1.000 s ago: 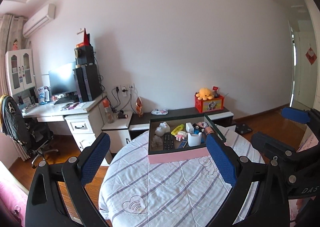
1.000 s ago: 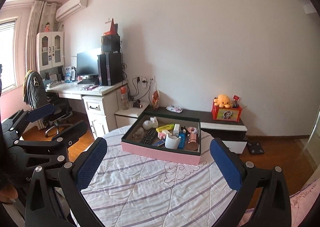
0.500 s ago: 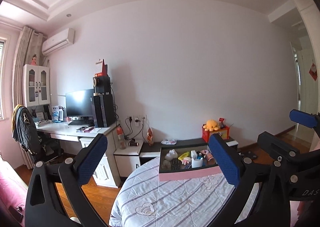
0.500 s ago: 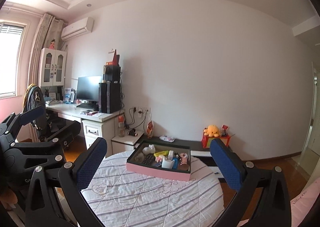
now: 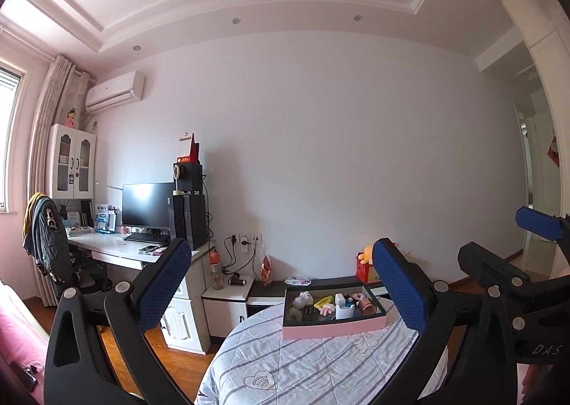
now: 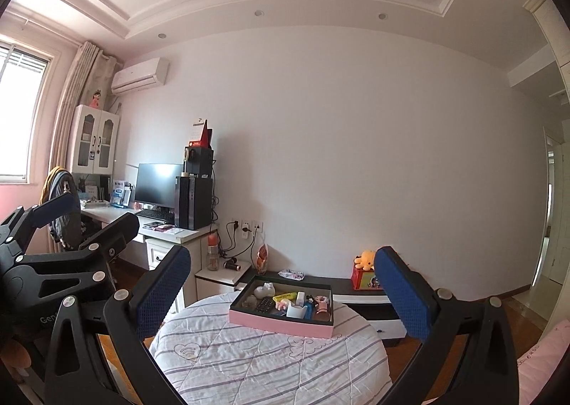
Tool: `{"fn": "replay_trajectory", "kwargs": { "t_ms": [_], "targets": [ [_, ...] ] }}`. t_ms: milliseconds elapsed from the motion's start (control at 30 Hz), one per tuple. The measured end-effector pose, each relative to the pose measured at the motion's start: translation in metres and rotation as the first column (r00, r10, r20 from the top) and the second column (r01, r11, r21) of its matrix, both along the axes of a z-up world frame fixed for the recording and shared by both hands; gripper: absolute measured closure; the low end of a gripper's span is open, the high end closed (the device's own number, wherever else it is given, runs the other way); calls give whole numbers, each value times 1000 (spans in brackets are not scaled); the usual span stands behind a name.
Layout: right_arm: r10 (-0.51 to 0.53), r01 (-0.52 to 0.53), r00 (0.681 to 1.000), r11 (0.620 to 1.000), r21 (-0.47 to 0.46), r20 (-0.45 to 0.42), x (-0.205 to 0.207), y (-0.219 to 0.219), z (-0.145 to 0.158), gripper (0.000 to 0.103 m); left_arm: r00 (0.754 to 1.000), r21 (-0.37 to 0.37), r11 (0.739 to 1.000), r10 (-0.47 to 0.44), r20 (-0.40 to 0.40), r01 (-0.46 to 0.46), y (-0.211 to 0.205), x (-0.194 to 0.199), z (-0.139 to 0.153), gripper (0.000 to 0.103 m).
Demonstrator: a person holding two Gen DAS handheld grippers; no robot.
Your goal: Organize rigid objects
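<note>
- The left gripper (image 5: 278,283), a black frame with blue textured pads, is held high above the round table covered with a white quilted cloth with grey stripes (image 5: 320,365); its fingers are spread wide and nothing is gripped between them.
- The right gripper (image 6: 281,283), of the same black-and-blue build, is likewise raised with its fingers wide apart and empty.
- Each gripper is seen in the other's view: the right one at the right edge of the left wrist view, the left one at the left edge of the right wrist view.
- A shallow rectangular pink box with a dark inner lining (image 6: 281,326) is set on the far part of the table, well apart from both grippers.
- Inside the box, small rigid things are packed together: a black remote control (image 6: 264,305), a white cup-like holder (image 6: 295,312), a yellow oblong item (image 6: 285,296), a white figurine (image 6: 265,290) and a pinkish-brown cylinder (image 6: 322,312); the rest are too small to be identified with confidence.
- Behind the table a low dark cabinet (image 6: 342,289) is placed against the wall, with an orange plush toy on a red box (image 6: 364,273) on it.
- At the left a white desk (image 5: 117,253) is seen, carrying a black monitor (image 5: 148,205) and a black computer tower (image 5: 188,219).
</note>
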State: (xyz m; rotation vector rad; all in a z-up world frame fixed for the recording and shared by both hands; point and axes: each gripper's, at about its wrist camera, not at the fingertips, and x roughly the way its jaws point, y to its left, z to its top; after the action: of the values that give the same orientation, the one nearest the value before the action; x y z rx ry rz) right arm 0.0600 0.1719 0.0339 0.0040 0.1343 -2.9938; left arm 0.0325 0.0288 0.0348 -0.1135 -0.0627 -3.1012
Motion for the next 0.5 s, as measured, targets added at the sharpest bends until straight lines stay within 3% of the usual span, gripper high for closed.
{"fn": "replay_trajectory", "kwargs": {
  "t_ms": [500],
  "targets": [
    [-10, 11, 1000, 999, -31, 18, -3, 1, -5, 0, 1000, -20, 1000, -6, 18, 6, 0, 8, -3, 0]
  ]
}}
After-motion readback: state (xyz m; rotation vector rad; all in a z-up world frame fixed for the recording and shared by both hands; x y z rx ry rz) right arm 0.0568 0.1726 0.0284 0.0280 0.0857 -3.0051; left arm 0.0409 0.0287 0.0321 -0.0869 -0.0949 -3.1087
